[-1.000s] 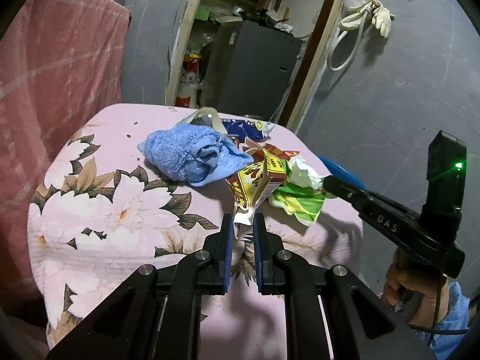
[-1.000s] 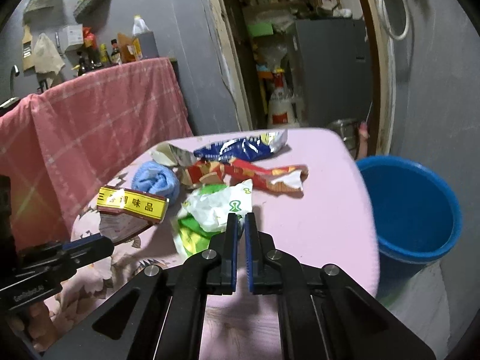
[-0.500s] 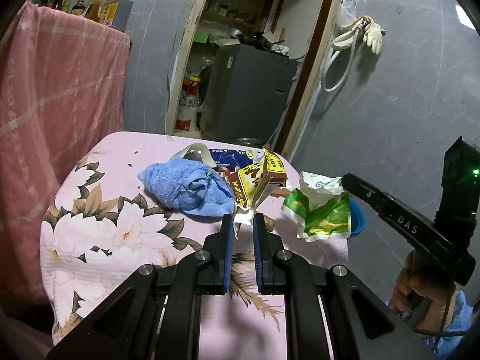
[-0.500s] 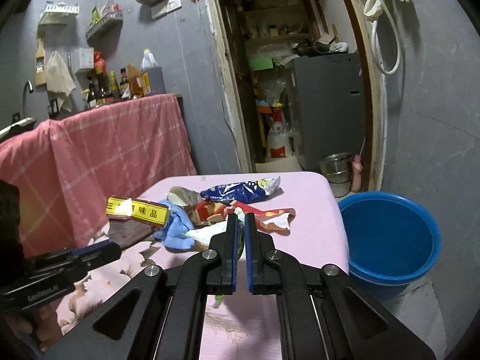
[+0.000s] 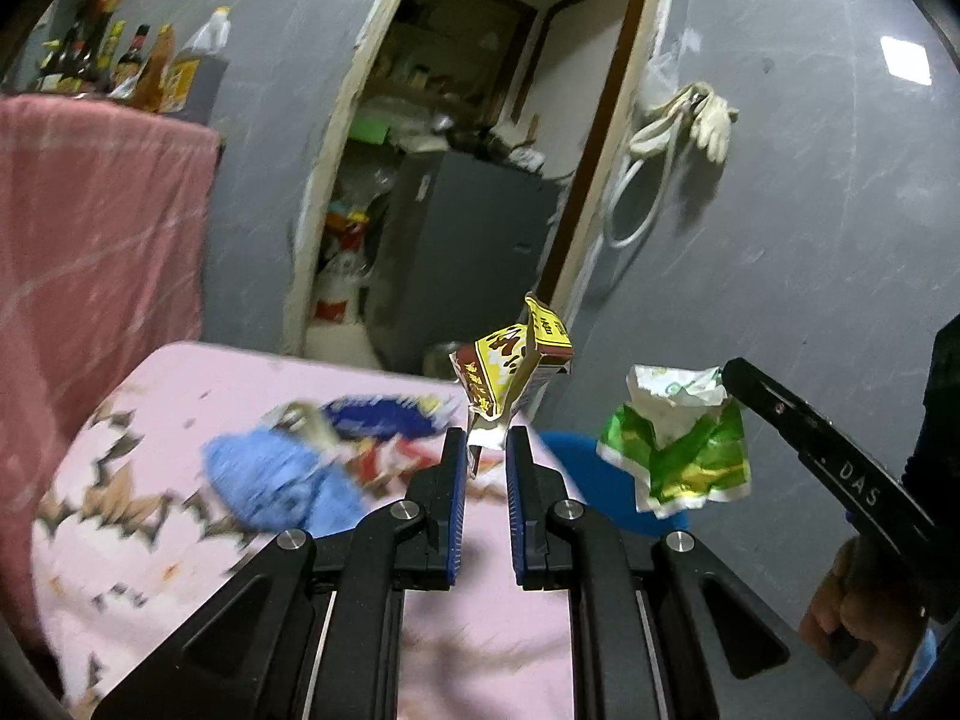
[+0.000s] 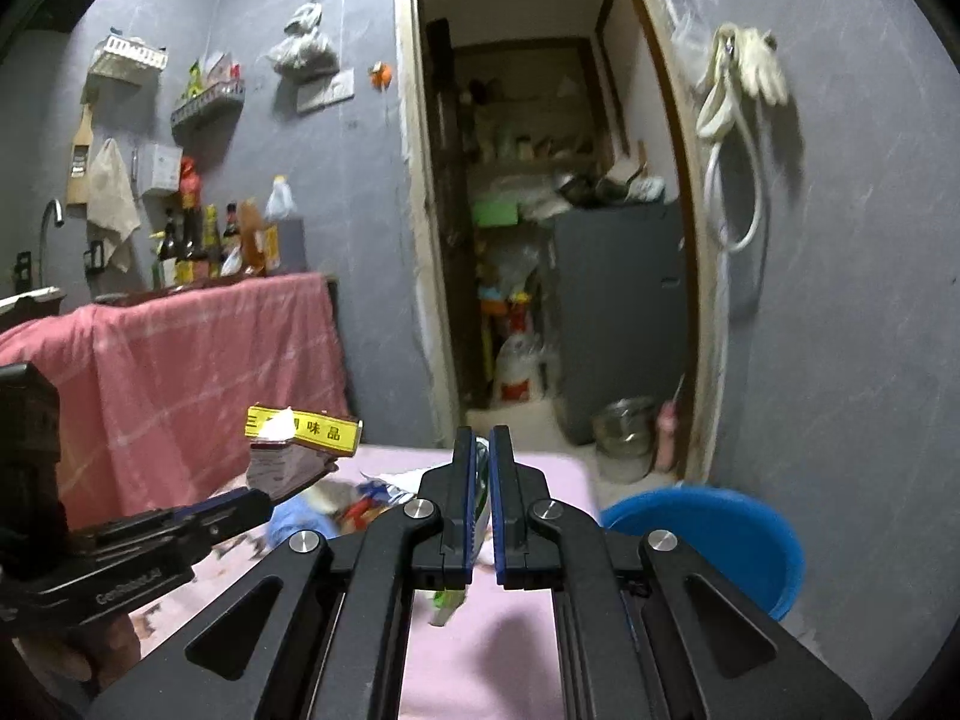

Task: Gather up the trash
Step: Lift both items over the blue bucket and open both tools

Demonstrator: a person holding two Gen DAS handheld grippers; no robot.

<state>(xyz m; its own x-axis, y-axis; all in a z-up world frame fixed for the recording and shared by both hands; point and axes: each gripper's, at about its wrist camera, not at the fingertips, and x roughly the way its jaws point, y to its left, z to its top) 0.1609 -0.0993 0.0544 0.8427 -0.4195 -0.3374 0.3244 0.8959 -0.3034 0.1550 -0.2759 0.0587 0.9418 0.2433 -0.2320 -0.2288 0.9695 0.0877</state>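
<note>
Both grippers have gone up since a second ago. The left gripper [image 5: 486, 441] was low over the floral tablecloth [image 5: 180, 540] with its yellow-and-brown packet [image 5: 510, 372] just above the pile; now the packet hangs clear in the air in front of the doorway. The right gripper [image 6: 478, 444] lifted its green-and-white wrapper [image 5: 675, 447] off the table too, so it dangles beside the packet above the blue bucket [image 6: 708, 531]. The blue cloth [image 5: 276, 480] and other wrappers sit lower in both views.
</note>
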